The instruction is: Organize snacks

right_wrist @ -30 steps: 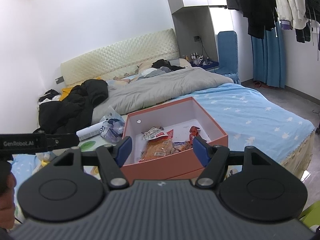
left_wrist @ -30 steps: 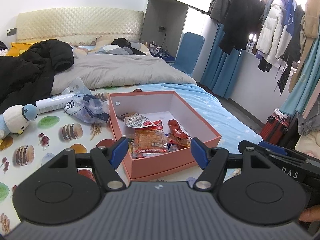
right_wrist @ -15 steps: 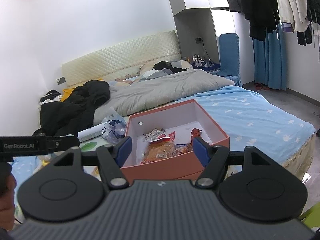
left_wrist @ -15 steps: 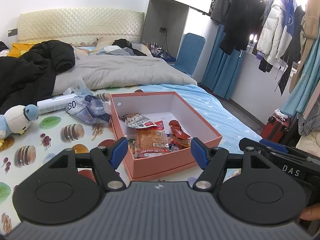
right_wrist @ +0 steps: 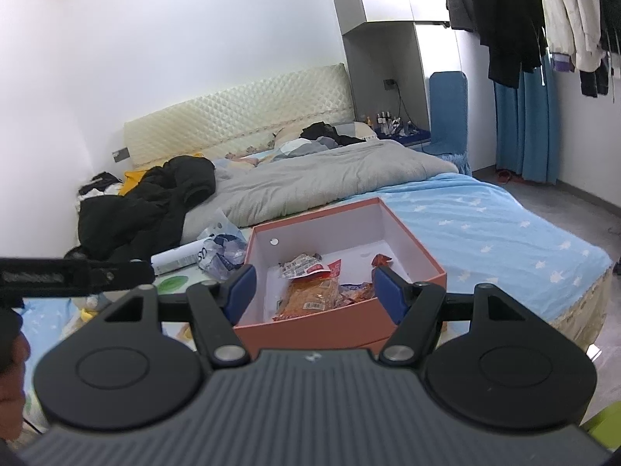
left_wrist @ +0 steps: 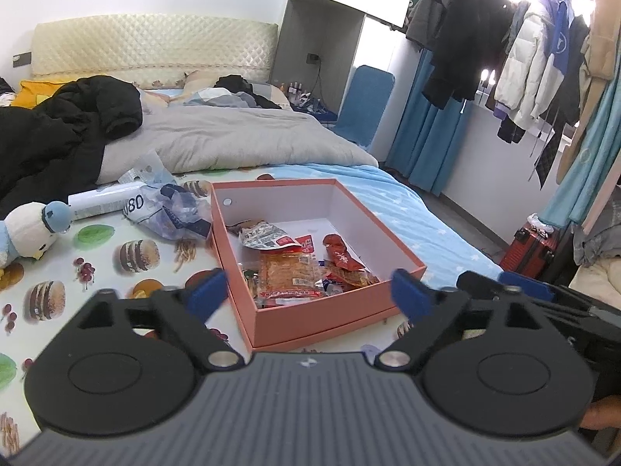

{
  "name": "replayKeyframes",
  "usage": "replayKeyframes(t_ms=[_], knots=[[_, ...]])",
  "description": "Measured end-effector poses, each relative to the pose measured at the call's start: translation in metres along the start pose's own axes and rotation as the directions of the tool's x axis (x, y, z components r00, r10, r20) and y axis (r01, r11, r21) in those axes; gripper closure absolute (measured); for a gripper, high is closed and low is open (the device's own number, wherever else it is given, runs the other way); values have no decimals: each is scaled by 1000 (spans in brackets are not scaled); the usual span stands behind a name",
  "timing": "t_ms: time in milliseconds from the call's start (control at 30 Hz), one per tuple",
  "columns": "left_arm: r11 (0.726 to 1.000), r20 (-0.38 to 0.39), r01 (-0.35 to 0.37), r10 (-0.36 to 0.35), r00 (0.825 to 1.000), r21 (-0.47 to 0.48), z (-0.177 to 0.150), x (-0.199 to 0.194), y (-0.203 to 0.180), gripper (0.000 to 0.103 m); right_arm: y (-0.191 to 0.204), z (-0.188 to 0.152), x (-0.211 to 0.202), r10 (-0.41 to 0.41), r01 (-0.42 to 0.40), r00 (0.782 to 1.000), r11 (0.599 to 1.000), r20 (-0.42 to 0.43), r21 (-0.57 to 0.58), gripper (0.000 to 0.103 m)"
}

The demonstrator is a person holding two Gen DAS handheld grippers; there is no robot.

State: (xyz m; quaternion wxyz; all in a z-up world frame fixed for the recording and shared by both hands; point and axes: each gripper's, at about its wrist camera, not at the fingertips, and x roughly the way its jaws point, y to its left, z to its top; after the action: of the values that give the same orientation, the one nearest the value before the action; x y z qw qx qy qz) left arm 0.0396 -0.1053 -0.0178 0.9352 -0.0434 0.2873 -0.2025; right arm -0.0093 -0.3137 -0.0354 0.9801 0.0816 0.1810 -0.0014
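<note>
A: Snack packets in the pink box on the bed — light, crinkly, slippery?
B: Likely. Pinch by a sealed edge. Left claw just opened wide, right claw apart — both empty.

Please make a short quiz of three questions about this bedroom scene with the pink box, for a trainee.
1. True or false: the pink box has its lid on.
2. Where does the plush toy lie, seen from the left wrist camera? A) inside the box B) on the bed left of the box C) on the blue chair
3. Fill in: the left tongs and the right tongs both hold ____.

Key
1. False: it stands open, with snack packets inside.
2. B.
3. Nothing: both are open and empty, in front of the box; the left jaws have just been opening wider.
</note>
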Motion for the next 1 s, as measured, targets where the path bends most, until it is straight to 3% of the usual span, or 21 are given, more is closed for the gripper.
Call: replayKeyframes(t_ms=[33, 100, 200, 1000], knots=[[1000, 1, -9, 9, 1000, 0, 0, 0, 0, 5, 0, 0, 1, 6, -6, 1000, 1000, -3, 3, 15], [1000, 1, -21, 21, 1000, 2, -1, 0, 0, 4, -1, 1, 1, -6, 6, 1000, 1000, 5, 11, 0], [999, -5, -37, 37, 999, -5, -1, 1, 0, 3, 0, -1, -1, -36, 37, 999, 999, 12, -6, 0], [997, -26, -81, 81, 996, 2, 1, -1, 3, 2, -4, -2, 1, -31, 31, 1000, 999, 0, 28, 0]])
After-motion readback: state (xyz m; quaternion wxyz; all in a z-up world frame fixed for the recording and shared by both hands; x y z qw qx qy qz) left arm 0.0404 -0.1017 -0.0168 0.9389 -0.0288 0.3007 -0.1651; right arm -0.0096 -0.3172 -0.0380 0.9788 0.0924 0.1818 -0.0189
